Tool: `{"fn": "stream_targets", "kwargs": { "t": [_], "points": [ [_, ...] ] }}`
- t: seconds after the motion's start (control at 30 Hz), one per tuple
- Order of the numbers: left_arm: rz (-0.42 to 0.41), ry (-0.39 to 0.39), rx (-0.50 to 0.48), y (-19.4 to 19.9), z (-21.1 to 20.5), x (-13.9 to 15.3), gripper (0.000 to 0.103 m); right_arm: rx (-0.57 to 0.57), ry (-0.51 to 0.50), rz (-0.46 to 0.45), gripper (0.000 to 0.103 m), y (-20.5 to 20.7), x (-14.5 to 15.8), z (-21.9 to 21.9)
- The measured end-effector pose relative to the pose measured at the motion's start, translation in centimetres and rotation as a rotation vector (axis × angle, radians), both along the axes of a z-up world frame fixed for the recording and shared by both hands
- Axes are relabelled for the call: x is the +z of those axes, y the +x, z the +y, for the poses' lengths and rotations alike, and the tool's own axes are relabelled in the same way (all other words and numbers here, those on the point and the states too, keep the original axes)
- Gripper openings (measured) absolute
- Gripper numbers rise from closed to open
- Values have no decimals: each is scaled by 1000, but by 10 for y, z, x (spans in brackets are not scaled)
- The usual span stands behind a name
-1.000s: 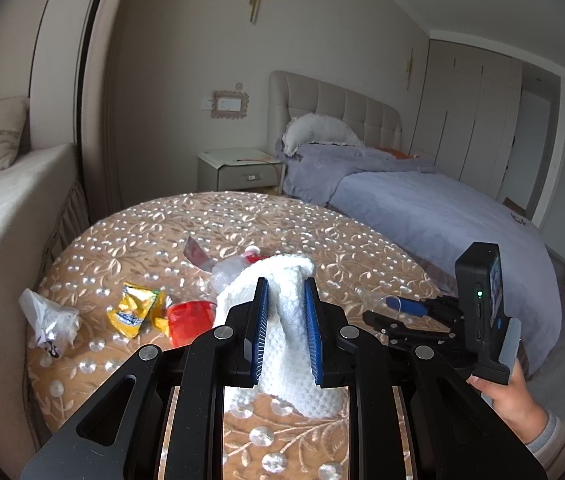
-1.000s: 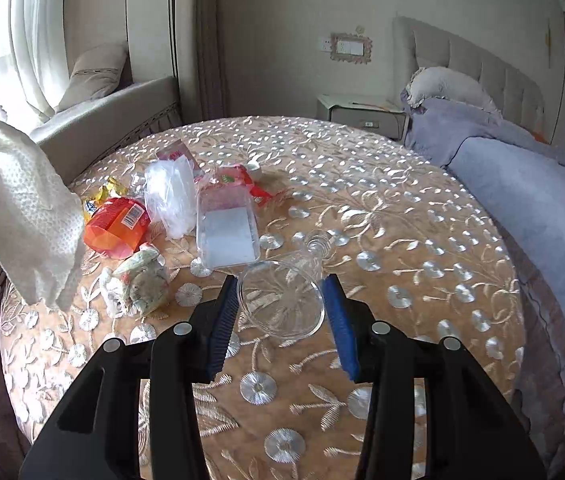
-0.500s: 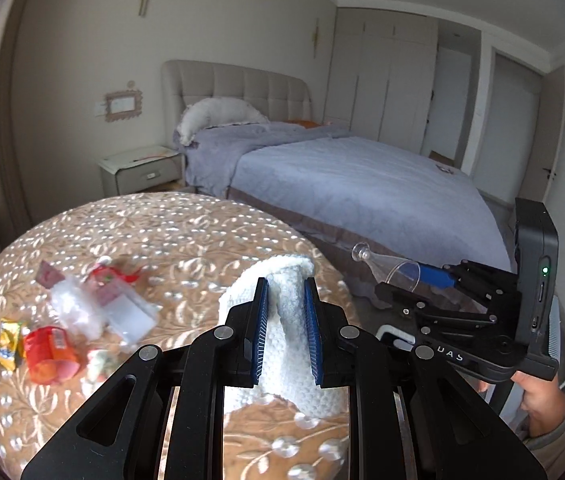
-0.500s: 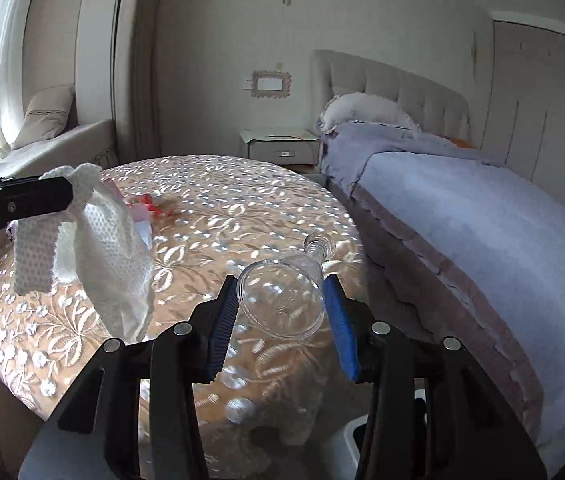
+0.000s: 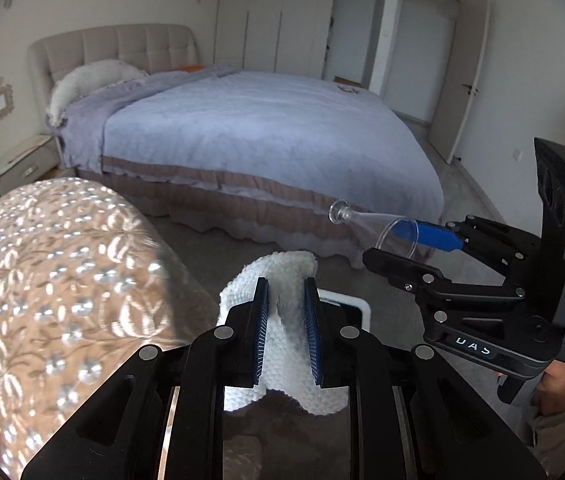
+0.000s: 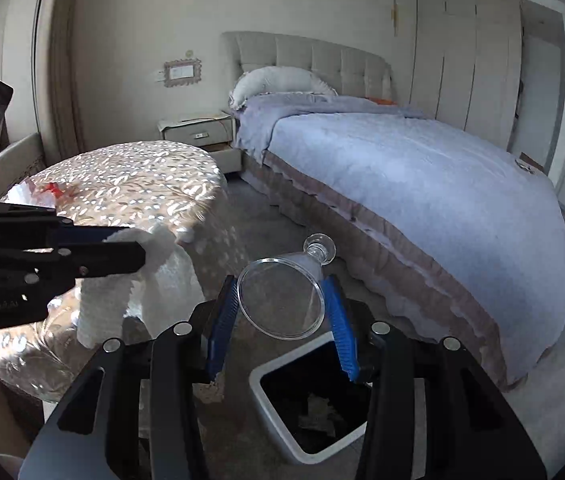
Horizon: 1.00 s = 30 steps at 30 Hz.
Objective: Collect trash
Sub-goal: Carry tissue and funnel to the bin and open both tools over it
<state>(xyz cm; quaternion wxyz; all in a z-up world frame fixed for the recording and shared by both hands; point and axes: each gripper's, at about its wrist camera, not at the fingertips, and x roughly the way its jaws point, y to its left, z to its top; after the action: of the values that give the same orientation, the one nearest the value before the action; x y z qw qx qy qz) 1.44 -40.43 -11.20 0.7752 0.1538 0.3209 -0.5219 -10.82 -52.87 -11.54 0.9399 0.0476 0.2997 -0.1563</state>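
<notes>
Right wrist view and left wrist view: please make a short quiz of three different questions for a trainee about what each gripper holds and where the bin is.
1. True or false: the left gripper is shut on a red snack packet.
2. What does the right gripper hold?
A. clear plastic goblet
B. orange cup
C. blue bottle
3. What stands on the floor just below the right gripper?

Key:
1. False: it grips the crumpled white paper towel.
2. A, the clear plastic goblet.
3. The white-rimmed waste bin with black liner.
</notes>
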Motion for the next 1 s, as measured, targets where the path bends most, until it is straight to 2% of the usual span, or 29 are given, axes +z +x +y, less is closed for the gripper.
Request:
{"fn": "stream_targets", "kwargs": {
  "t": [0.2,0.37,0.43,0.47,0.5,0.53,0.63,0.77,0.93,0.97,1.0],
  "points": [
    [82,115,-129,-4,-65,-59,18,-50,93,53,45,-4,-35,-36],
    [113,200,-178,-3,-106,-97,17,-61,168,94,45,0,-61,-60],
    [130,224,-187,-2,-119,-108,23,-71,185,103,45,2,-69,-68],
    [146,229,-192,0,-125,-112,49,-77,195,107,45,3,-73,-72],
    [153,232,-190,0,-128,-116,89,-83,210,107,45,4,-77,-77],
    [155,234,-187,2,-131,-119,98,-87,225,111,46,3,-80,-84],
    [150,247,-197,3,-134,-124,99,-94,251,137,46,7,-92,-95],
    [107,325,-207,-1,-139,-136,99,-75,292,163,46,15,-106,-99],
    [73,347,-213,1,-139,-143,99,-57,324,187,46,24,-117,-101],
    [70,347,-211,2,-138,-143,99,-49,330,199,48,25,-119,-101],
    [68,346,-206,2,-137,-142,99,-38,333,207,67,27,-120,-100]
  ]
}}
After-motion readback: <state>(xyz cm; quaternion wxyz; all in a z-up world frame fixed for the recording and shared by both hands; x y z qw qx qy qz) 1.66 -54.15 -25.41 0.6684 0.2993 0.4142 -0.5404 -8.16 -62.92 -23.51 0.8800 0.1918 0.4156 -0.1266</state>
